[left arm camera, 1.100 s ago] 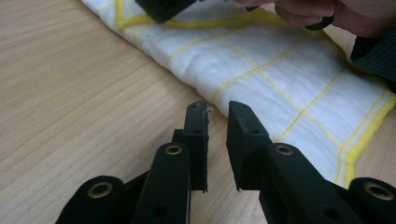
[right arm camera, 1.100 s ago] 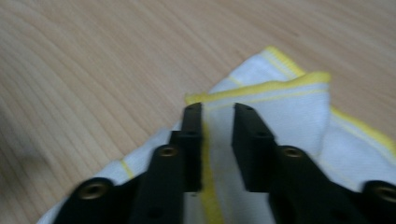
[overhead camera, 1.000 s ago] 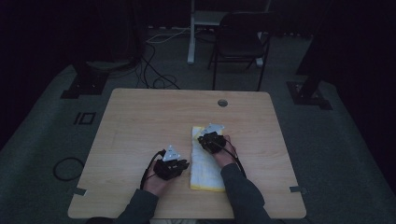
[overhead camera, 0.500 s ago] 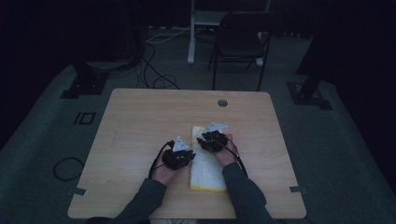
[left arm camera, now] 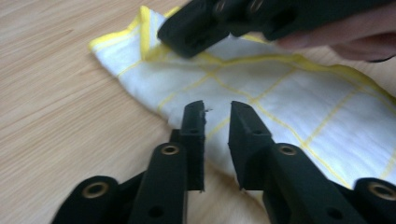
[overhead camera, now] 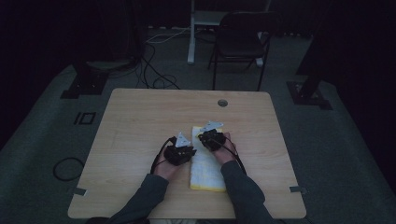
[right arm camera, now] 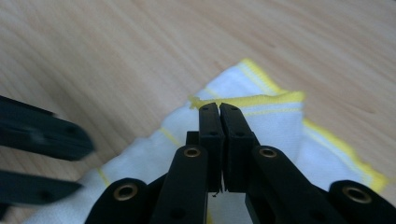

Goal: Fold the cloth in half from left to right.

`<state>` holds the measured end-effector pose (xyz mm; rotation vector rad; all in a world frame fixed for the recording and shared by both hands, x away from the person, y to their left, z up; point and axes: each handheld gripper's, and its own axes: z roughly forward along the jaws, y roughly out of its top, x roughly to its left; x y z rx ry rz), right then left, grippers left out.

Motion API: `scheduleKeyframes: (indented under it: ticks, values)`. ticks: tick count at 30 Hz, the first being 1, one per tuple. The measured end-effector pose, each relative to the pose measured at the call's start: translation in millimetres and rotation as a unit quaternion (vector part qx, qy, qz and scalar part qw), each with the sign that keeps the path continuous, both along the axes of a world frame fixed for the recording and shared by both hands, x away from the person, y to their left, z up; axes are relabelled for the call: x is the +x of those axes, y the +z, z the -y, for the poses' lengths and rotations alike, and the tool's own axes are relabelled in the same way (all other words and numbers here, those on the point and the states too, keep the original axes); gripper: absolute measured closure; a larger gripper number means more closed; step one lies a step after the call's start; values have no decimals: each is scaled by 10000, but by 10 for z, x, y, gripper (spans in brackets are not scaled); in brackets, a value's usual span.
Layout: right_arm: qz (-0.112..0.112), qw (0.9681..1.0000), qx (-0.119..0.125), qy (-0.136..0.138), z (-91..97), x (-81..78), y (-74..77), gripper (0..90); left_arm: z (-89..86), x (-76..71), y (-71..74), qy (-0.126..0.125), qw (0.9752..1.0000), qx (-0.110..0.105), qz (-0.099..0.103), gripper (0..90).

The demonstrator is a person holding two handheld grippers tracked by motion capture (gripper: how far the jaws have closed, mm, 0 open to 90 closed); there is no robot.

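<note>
A white woven cloth with a yellow grid pattern and yellow hemmed border (overhead camera: 205, 165) lies folded into a long narrow strip on the light wooden table (overhead camera: 140, 121), right of its centre and running from mid-table toward the near edge. The short near end sits squarely close to that edge. The far end is bunched and slightly lifted, one yellow-trimmed corner (right arm camera: 247, 100) turned up off the wood. The cloth (left arm camera: 289, 98) looks soft and lightly creased.

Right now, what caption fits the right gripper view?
Right gripper jaws shut on yellow-edged white cloth on the wooden table.
</note>
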<state>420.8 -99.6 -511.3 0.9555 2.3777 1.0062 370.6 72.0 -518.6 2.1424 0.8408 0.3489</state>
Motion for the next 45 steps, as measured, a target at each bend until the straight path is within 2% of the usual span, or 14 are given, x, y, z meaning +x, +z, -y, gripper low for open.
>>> scheduleKeyframes:
  ticks: [3, 7, 8, 9, 10, 11, 13, 16, 26, 28, 32, 39, 41, 45]
  values:
    - [40, 9999, 91, -61, 77, 16, 69, 886, 91, 68, -46, 8, 10000, 48, 27, 696]
    - [63, 9998, 186, -86, 132, 31, 125, 886, 169, 148, -112, 86, 9999, 148, -24, 680]
    - [96, 9997, 219, -101, 169, 47, 159, 887, 184, 162, -131, 97, 9997, 211, -60, 740]
    - [96, 9997, 219, -101, 169, 47, 159, 887, 197, 169, -148, 118, 9995, 270, -68, 740]
    - [125, 9995, 252, -127, 206, 57, 188, 887, 205, 168, -156, 125, 9993, 338, -28, 839]
    - [125, 9995, 252, -127, 206, 57, 188, 887, 204, 163, -155, 122, 9993, 361, 3, 839]
    - [148, 9994, 264, -139, 230, 64, 199, 887, 194, 159, -148, 127, 9993, 341, 7, 897]
    - [128, 9986, 428, -295, 362, 102, 236, 887, 157, 123, -124, 194, 9993, 304, 98, 900]
    - [216, 9974, 446, -515, 542, 150, 304, 886, -27, 26, -81, 444, 9985, -195, 257, 900]
    - [210, 9973, 442, -554, 566, 171, 292, 886, -70, 8, -86, 488, 9983, -232, 239, 900]
    - [103, 9971, 346, -671, 583, 237, 217, 884, -121, 24, -132, 571, 9982, -141, 134, 900]
    - [-70, 9965, 169, -814, 571, 398, 13, 881, -136, 17, -164, 621, 9980, -30, 62, 900]
    - [-71, 9960, 158, -875, 569, 425, -14, 836, -133, 21, -167, 623, 9980, -18, 57, 892]
    - [-66, 9948, 202, -995, 590, 410, -4, 805, -146, 21, -171, 637, 9979, -77, 46, 842]
